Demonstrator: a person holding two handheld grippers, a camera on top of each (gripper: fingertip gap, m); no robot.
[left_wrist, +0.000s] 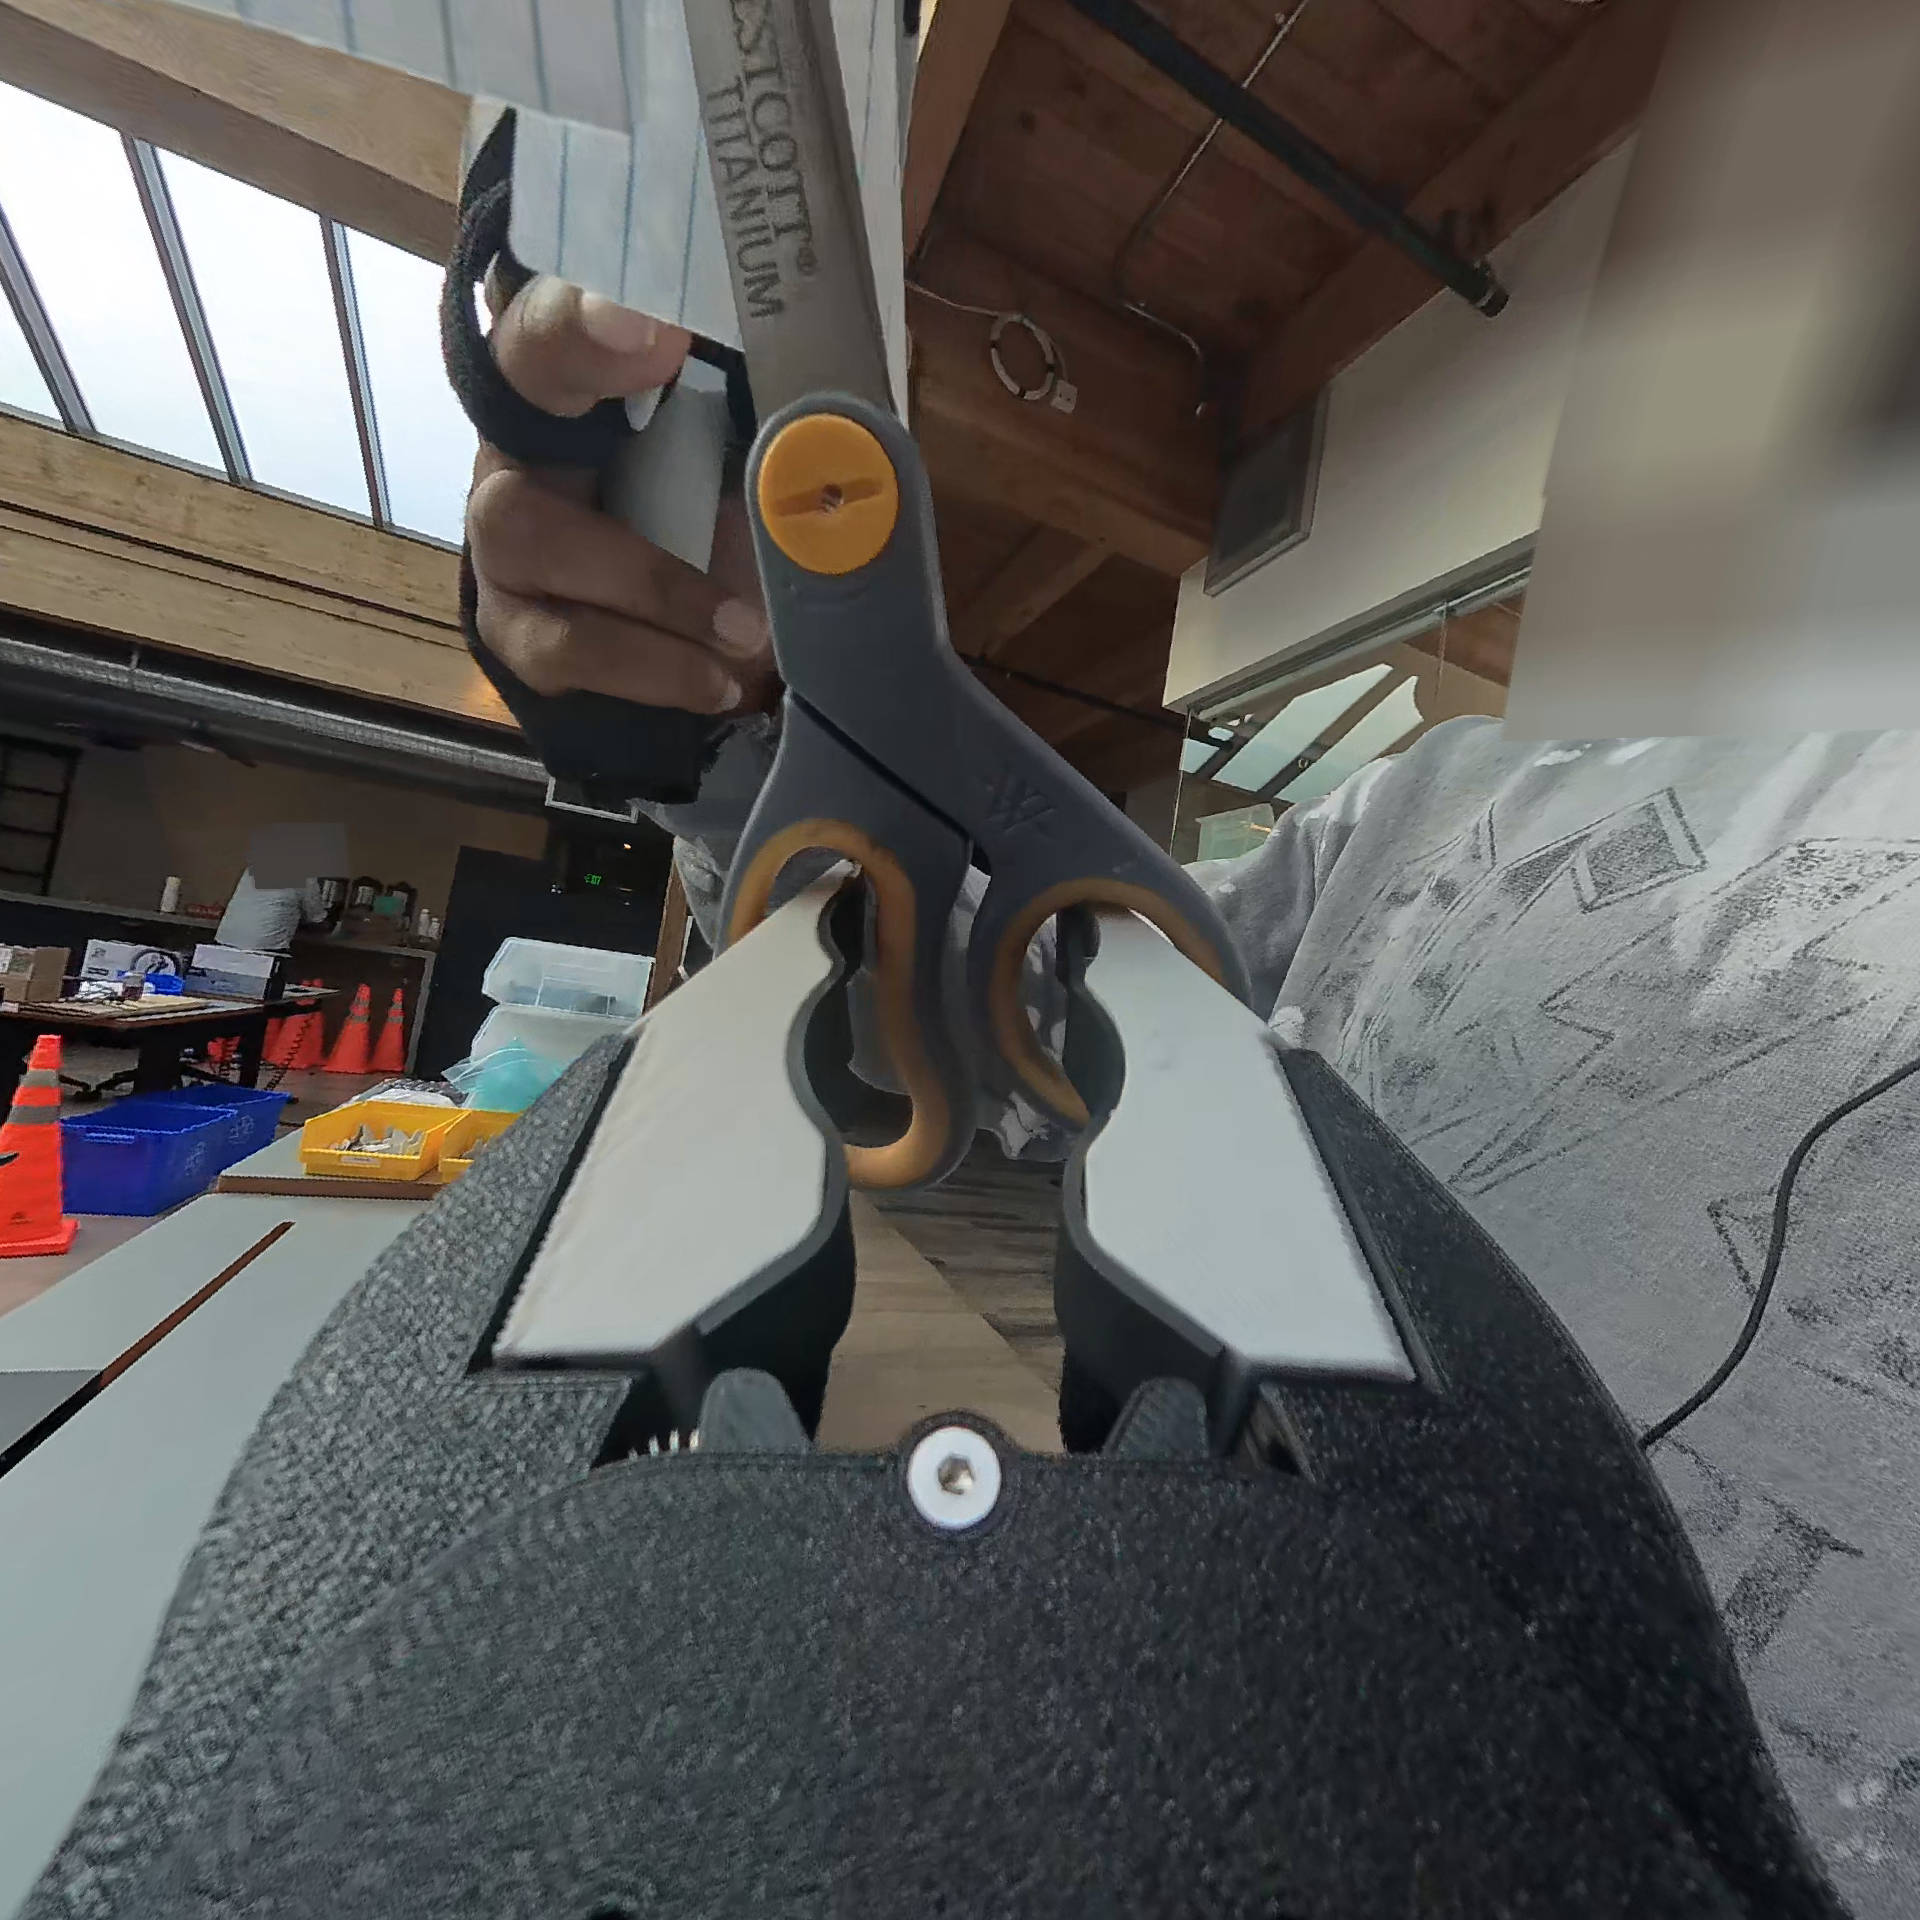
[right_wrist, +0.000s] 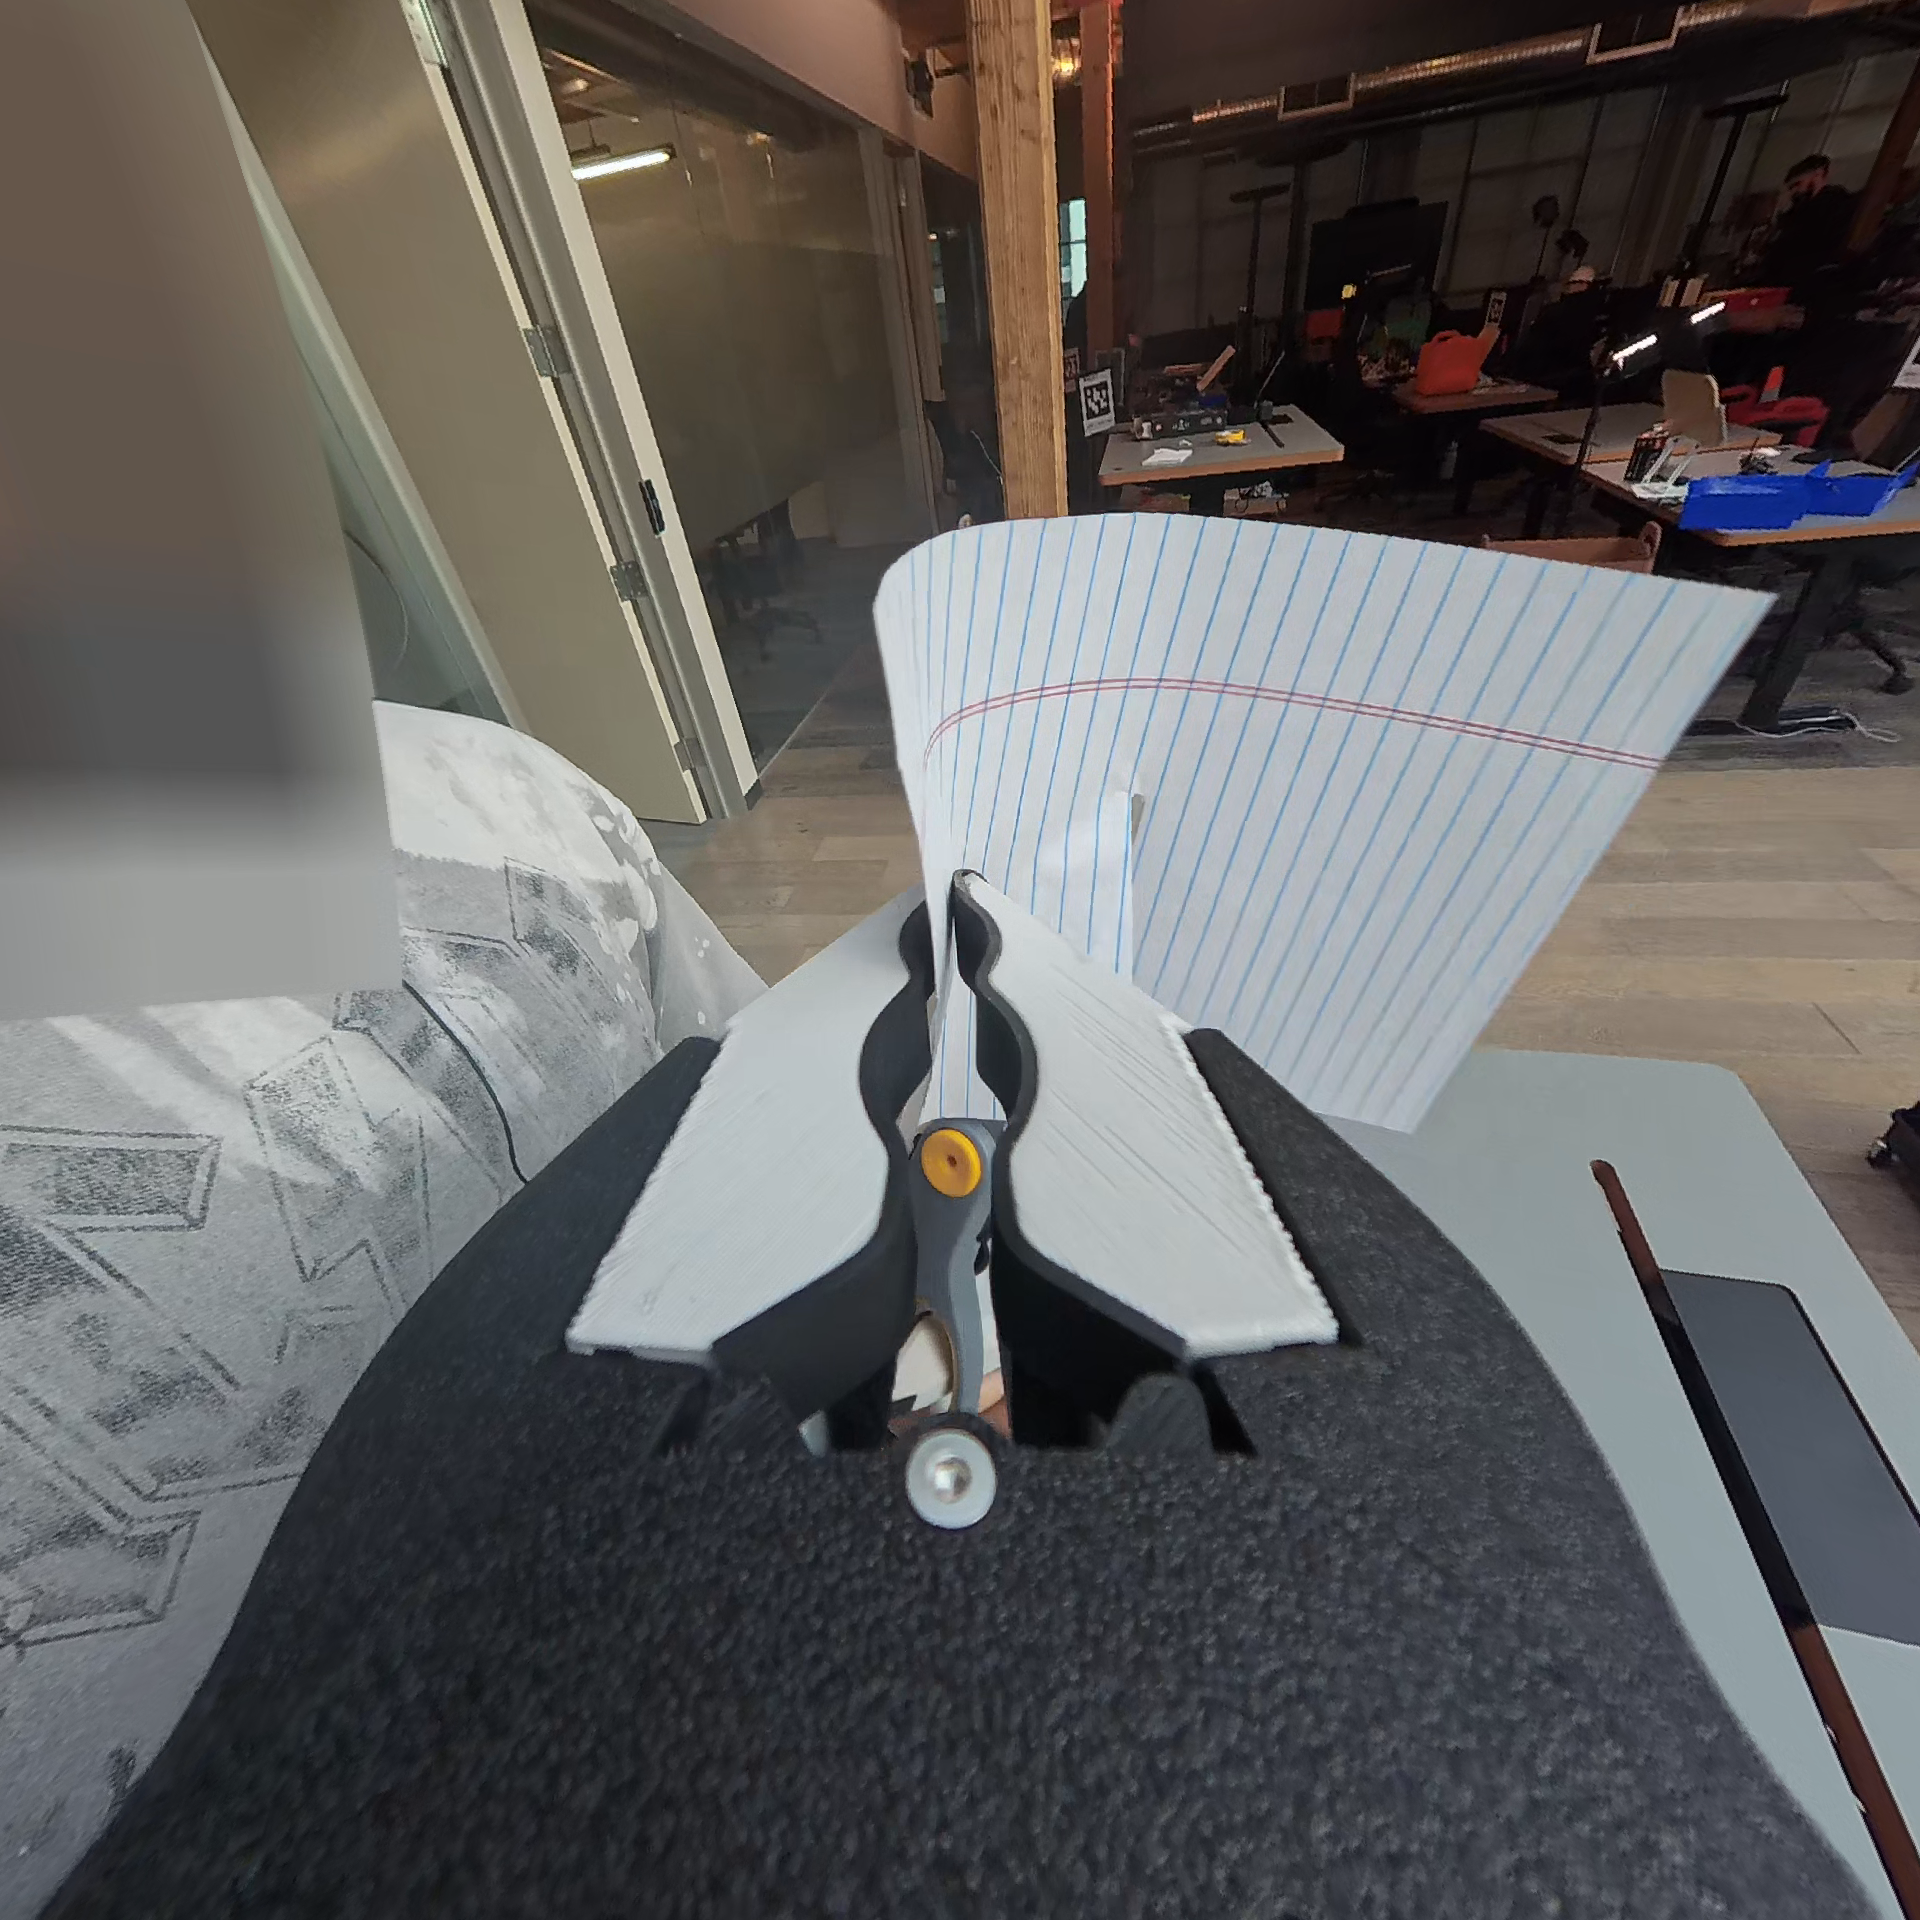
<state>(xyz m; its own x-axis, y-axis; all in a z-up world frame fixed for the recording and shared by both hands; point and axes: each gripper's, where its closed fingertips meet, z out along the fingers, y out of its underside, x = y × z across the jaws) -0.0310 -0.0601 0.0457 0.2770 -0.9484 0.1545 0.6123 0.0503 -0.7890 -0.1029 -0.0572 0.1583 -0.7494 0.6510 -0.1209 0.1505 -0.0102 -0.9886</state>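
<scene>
Left gripper: fingers spread inside scissors loops. Right gripper clamped on paper above scissors; blades astride sheet.

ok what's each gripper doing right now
left gripper: fingers spread inside the handle loops of the scissors.
right gripper: shut on the lined paper.

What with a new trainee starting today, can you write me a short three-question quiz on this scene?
1. True or false: the right gripper is shut on the lined paper.
2. Where do the fingers of the left gripper sit? A) through the handle loops of the scissors; B) around the blades; C) flat on a table.
3. Fill in: the pivot cap of the scissors is coloured ___.

Key: 1 true; 2 A; 3 orange.
</scene>
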